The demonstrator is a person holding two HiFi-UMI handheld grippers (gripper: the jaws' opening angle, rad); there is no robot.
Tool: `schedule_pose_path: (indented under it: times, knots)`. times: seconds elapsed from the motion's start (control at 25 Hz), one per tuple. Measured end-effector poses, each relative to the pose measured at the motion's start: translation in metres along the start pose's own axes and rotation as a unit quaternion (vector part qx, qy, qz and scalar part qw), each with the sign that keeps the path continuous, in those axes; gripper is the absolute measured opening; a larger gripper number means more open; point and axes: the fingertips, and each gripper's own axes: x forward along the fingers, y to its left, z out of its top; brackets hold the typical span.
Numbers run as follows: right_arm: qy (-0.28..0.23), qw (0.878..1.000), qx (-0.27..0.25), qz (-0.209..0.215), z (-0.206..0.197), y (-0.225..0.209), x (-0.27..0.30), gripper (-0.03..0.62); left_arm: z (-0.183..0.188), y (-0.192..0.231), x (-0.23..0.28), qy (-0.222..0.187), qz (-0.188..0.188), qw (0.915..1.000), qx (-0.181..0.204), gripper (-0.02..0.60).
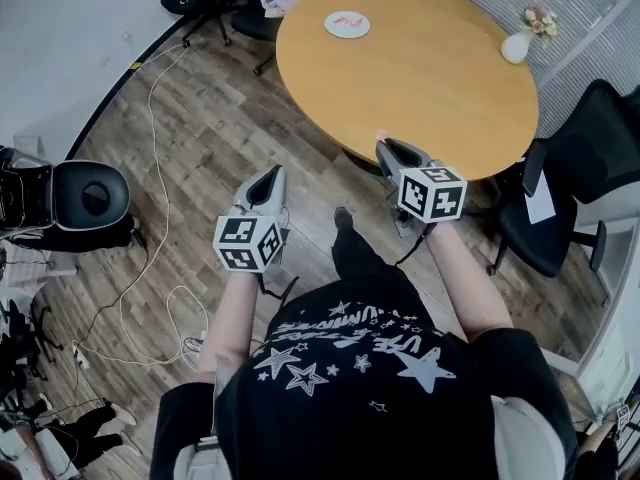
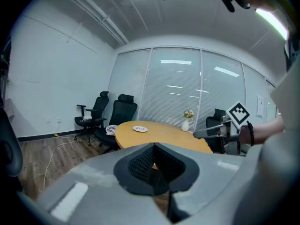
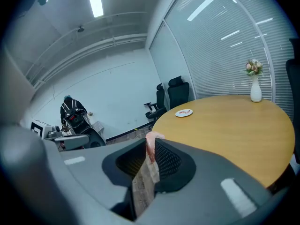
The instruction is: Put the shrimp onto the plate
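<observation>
On floor [image 1: 200, 138], round table [image 1: 430, 78]. Right gripper [image 1: 388, 148] at its near edge, jaws pinching shrimp [image 3: 150, 146]. Left gripper [image 1: 268, 178] off table, jaws together, empty. Plate [image 1: 347, 24] at far edge, well apart from shrimp.

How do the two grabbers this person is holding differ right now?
The right gripper pinches a pink shrimp between its jaws; the left gripper is shut on nothing. The right gripper reaches the table edge; the left gripper hangs over the wooden floor, off the table. Both are grey and carry a cube with square markers.
</observation>
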Motion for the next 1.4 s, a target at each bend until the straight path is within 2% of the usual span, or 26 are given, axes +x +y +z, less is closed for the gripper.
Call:
schedule_pose_path:
  times: [0.32,0.88,1.4]
  knots:
    - [-0.007,1.0,0.008,0.001,0.048,-0.041,0.057,0.06,0.029,0.027,0.07,0.007,-0.005,1.0,0.002,0.002]
    - [-0.01,1.0,0.014,-0.003,0.126,-0.115,0.144,0.06,0.071,0.074,0.169,0.017,0.008,0.9998,-0.007,0.002]
    - [-0.005,1.0,0.014,0.013,0.167,-0.155,0.214,0.06,0.101,0.1,0.24,0.023,0.016,0.9996,0.006,0.002]
